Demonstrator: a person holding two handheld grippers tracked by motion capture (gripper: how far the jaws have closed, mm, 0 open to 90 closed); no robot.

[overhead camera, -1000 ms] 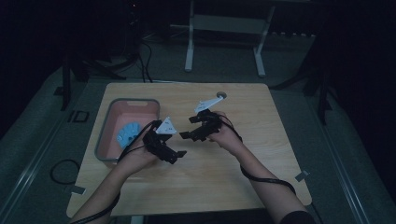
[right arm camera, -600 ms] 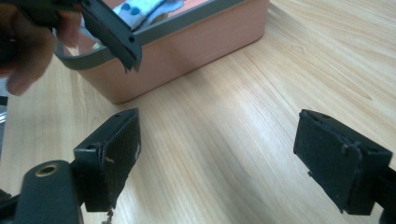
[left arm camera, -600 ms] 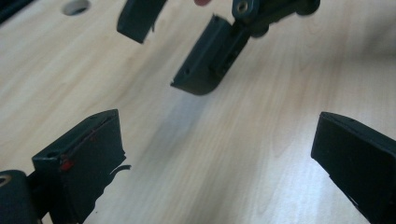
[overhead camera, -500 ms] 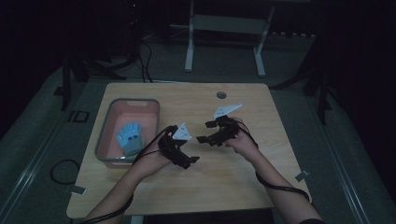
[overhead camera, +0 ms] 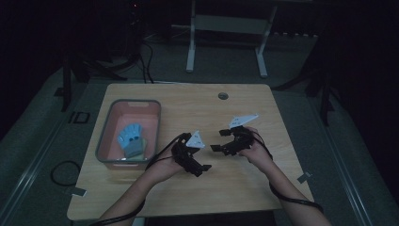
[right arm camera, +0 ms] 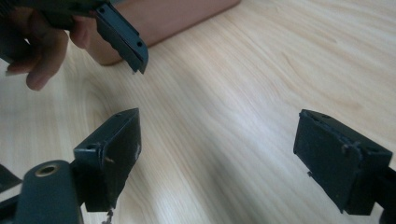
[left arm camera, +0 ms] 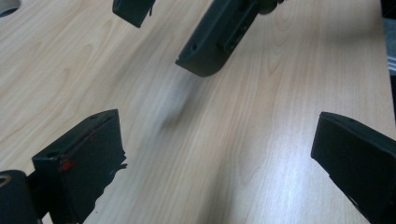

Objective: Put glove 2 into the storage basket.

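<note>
Both grippers are empty right now, jaws spread apart on each. From the high view, my left gripper (overhead camera: 203,167) sits over bare wood near the middle of the table (overhead camera: 244,193), and the right gripper (overhead camera: 217,148) is just beside it, tips aimed inward so the two nearly face each other. The blue glove (overhead camera: 131,140) is lying in the pink bin (overhead camera: 104,136) off to the left, well apart from both. That's the thing I'd go for, judging by what's nearest.

Left gripper view: my own two jaws stand wide with only wood grain between them, and the other gripper's jaws hang ahead near the top, off the table.

Right gripper view: same deal, wide gap, nothing clamped, with the left hand (right arm camera: 44,44) and its gripper up in the corner.

To do this well I'd swing the left one over the bin's rim first, come down steeply, and pinch a raised fold of the glove, not the bin floor. Wrists are angled in and low, forearms coming up from the near edge.
</note>
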